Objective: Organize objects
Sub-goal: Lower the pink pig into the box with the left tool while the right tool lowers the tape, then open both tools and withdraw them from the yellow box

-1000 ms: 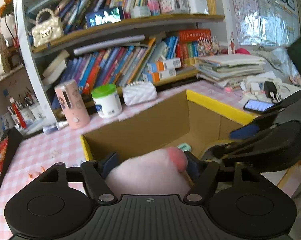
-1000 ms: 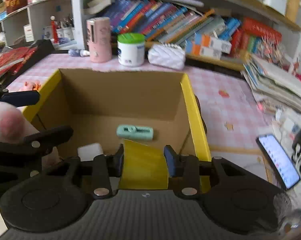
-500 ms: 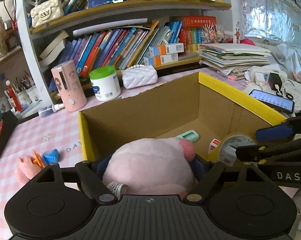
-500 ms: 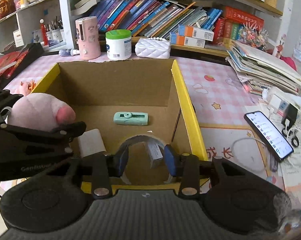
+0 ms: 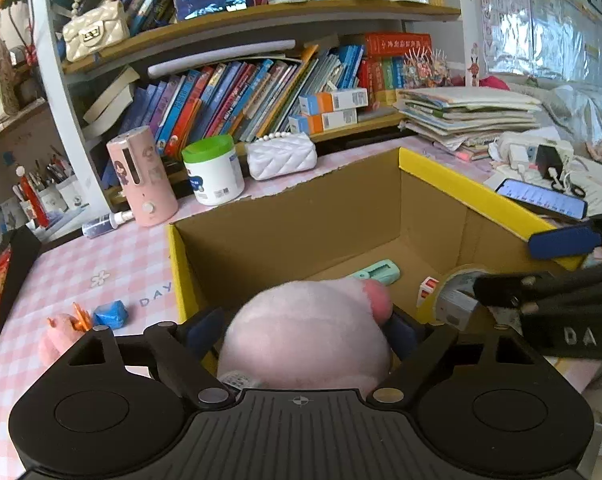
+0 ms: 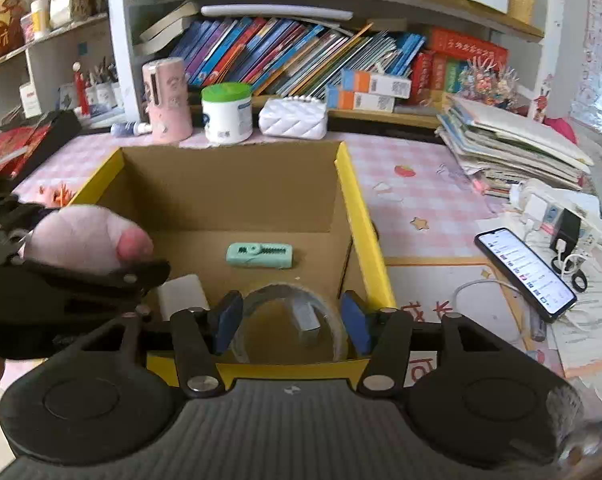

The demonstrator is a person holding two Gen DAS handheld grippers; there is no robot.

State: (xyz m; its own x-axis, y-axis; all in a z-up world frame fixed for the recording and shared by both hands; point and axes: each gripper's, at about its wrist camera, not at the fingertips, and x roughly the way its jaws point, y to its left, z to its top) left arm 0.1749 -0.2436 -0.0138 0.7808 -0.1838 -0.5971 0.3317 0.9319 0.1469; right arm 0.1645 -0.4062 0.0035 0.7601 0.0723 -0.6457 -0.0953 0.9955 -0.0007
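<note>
Pink plush toy (image 5: 305, 328) sits between the blue pads of the left gripper (image 5: 301, 326), above the near left corner of the cardboard box (image 5: 301, 216); the jaws have just been opening, and whether the pads still press on the plush cannot be told, as its bulk fills the gap and hides both contact faces. Seen from the right wrist, the plush (image 6: 87, 240) is raised above the box's left rim, with its darker pink tip pointing into the box. Right gripper (image 6: 291, 318) stands over the near wall of the box with its jaws parted; they have just been opening, and the clear tape roll (image 6: 293, 320) lies on the box floor between and below the pads, with a visible gap at each side. Inside the box also lie a mint-green stapler (image 6: 259, 255), a white block (image 6: 181, 294) near the left wall, and a small box within the tape roll. The box stands on a counter (image 5: 113, 264) covered in pink checked cloth; a smartphone (image 6: 523, 270) lies to its right.
</note>
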